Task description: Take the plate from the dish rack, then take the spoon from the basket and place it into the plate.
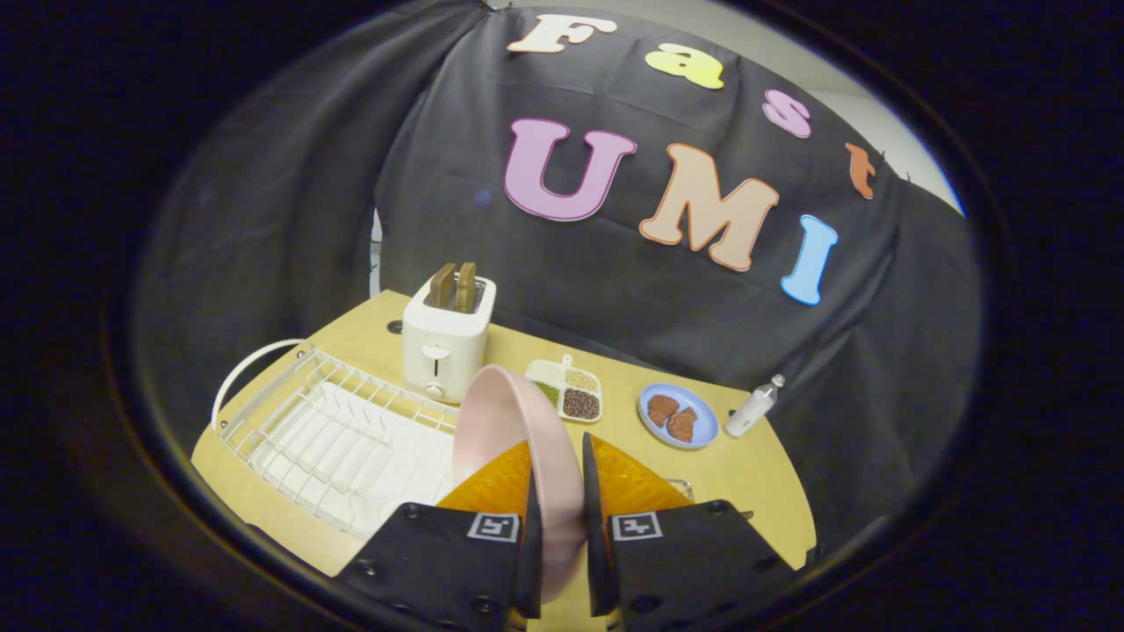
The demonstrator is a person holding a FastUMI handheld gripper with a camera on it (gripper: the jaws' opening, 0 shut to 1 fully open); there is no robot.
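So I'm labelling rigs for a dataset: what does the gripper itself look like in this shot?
The gripper has two wedge-shaped jaws that taper towards their tips, set on blocky black housings with visible screw heads. Each housing carries a small square black-and-white marker near its inner edge, one per side. No cables or sleeve can be seen.

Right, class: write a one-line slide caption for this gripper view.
Gripper shut on round pink plate, lifted above white wire dish rack on wooden table, white toaster beyond.
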